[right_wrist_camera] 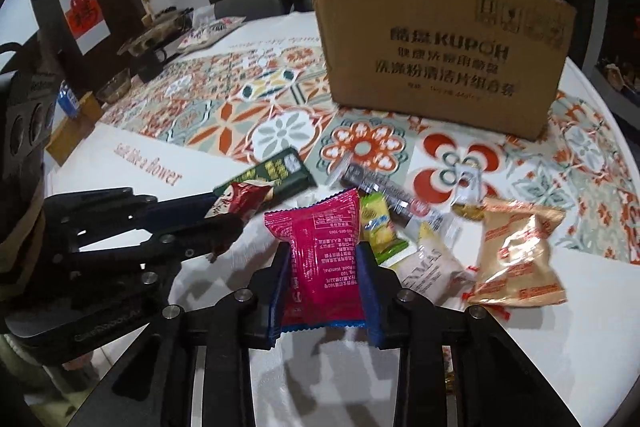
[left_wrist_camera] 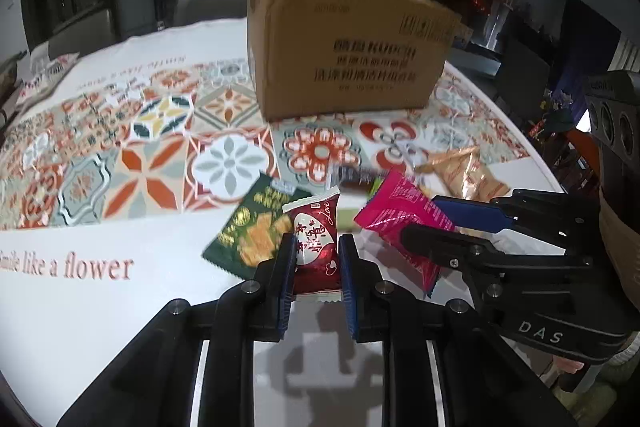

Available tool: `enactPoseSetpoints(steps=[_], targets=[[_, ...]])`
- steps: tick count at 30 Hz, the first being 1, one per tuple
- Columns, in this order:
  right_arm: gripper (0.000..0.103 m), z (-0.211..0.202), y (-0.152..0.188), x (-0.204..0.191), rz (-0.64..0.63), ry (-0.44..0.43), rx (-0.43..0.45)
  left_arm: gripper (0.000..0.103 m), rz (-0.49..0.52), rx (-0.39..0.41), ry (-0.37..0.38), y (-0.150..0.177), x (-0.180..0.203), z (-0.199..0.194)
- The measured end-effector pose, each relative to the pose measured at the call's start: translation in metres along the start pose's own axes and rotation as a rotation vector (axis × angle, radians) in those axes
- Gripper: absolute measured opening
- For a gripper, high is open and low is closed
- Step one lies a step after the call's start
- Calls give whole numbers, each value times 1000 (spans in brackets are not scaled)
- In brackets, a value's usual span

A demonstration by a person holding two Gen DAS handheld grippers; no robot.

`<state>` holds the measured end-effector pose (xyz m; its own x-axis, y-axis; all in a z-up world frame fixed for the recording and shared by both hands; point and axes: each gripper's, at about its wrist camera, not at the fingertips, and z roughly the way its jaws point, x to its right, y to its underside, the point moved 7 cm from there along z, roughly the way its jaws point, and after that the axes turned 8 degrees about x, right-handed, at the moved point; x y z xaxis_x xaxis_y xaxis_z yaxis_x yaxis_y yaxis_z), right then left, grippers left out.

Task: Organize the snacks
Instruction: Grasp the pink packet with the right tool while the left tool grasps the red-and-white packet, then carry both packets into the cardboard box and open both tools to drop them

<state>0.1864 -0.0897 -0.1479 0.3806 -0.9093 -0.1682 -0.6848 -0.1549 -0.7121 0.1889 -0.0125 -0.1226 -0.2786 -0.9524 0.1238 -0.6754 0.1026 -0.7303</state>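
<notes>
The left hand-held gripper (left_wrist_camera: 316, 259) has its blue ribbed pads pressed on a dark red snack packet (left_wrist_camera: 314, 247), glossy foil with a white oval of Chinese characters and the word "Love". Just beside it on the right, the right hand-held gripper (right_wrist_camera: 326, 283) pinches a magenta snack packet (right_wrist_camera: 324, 259), crinkled foil with a serrated edge and fine white print; its jaws have nearly settled on the packet. Behind lie a dark green cracker packet (left_wrist_camera: 256, 227), a yellow-green packet (right_wrist_camera: 378, 227), a long dark wrapper (right_wrist_camera: 380, 187) and a puffy gold-tan packet (right_wrist_camera: 520, 259). Farther back on the table (left_wrist_camera: 120, 307) stands a brown cardboard box (right_wrist_camera: 440, 59) printed "KUPOH". The white cloth, patterned with orange and grey tiles, reads "Smile like a flower".
</notes>
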Motion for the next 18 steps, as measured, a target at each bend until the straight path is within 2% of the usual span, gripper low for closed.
enactPoseSetpoints(steps=[10,13,18], targets=[[33,-33,-41,4,1,19,111,22,39,81,3,-44,9,-30],[33,-42,-54,5,4,25,144,22,40,94,40,-55,14,-47],[33,-62,-77,3,5,26,206,22,83,137,27,-81,19,-69]])
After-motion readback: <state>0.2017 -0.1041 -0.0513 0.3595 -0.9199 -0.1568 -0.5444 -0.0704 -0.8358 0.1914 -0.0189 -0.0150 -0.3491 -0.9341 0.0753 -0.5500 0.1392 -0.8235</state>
